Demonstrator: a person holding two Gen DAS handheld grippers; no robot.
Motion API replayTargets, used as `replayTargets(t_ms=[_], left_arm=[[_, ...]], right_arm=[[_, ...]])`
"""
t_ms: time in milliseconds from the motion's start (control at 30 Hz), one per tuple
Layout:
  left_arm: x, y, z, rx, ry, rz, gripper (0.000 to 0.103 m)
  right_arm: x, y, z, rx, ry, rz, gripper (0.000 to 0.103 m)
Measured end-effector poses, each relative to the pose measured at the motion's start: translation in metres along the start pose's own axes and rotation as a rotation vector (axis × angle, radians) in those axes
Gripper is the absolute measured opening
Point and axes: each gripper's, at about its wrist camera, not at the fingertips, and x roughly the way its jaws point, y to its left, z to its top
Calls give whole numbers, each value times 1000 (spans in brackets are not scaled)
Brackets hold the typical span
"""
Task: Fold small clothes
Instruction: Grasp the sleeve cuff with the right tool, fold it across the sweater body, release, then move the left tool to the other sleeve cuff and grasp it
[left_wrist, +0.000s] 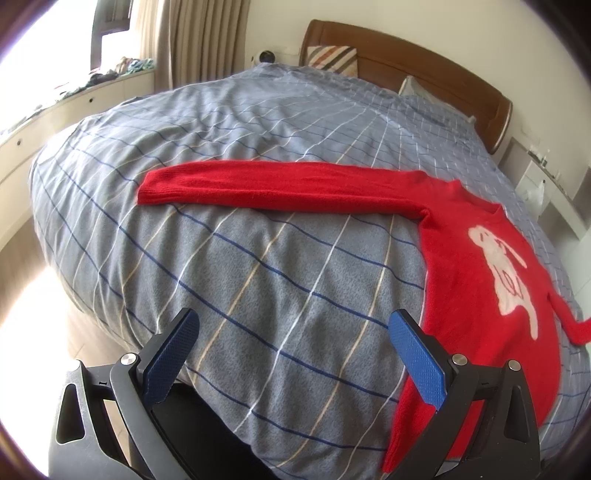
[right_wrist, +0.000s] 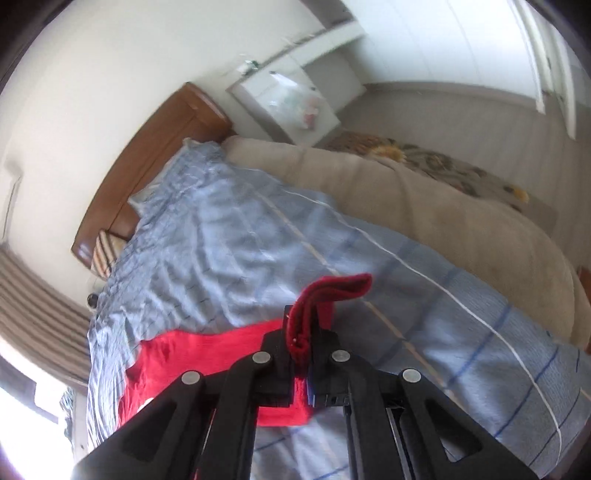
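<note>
A small red sweater (left_wrist: 476, 280) with a pale animal picture lies flat on the bed's blue-grey checked duvet (left_wrist: 258, 258). One sleeve (left_wrist: 280, 184) stretches straight out to the left. My left gripper (left_wrist: 293, 328) is open and empty, low over the duvet near the sweater's bottom hem, its right finger just over the hem. My right gripper (right_wrist: 301, 325) is shut on the other red sleeve's cuff (right_wrist: 332, 291) and holds it lifted above the duvet (right_wrist: 221, 240); the sweater body (right_wrist: 207, 354) lies below and to the left.
A wooden headboard (left_wrist: 424, 70) and a striped pillow (left_wrist: 332, 59) are at the far end. A white drawer unit (left_wrist: 55, 114) and curtains run along the left. A beige blanket (right_wrist: 443, 206) covers the bed's far side in the right wrist view, with a white nightstand (right_wrist: 295, 107) beyond.
</note>
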Motion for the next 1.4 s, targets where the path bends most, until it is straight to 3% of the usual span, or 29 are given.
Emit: replayTargets(t_ms=[133,267,367,467,533,567,633,800,900,1033,1167,1300,1400], left_arm=[[-2,8,-1,-25,-5,-12,102],[-10,21,0,-54,-27,-8,102],[-15,34,2,-74,-38,11,102],[-19,47,4,-100,-40,27,102],[-20,53,5,-113,-40,36,102],[-21,54,5,-115,-39,40,102],[-22,55,4,-110,-37,48,102],[-23,47,-1,-61,-36,59,102],[-17,37,-3,-33,-17,55,102],[-4,23,-4,-18,13,40,102],[2,5,-3,-15,37,5,102],[-4,-11,-1,16,18,-15,102],[-8,-13,1,41,14,0,102]], right_arm=[[-14,126,5,-235,-32,165,4],[-10,251,-28,-452,4,336,4],[10,321,-83,-568,71,417,4],[38,364,-145,-662,147,446,4],[61,380,-188,-691,216,484,9],[73,384,-209,-695,266,518,16],[96,386,-249,-685,392,573,72],[103,345,-299,-637,469,610,73],[84,300,-294,-678,416,595,73],[63,231,-265,-786,290,419,73],[70,180,-208,-808,200,223,73],[109,158,-184,-903,272,71,74],[125,168,-186,-989,274,67,73]])
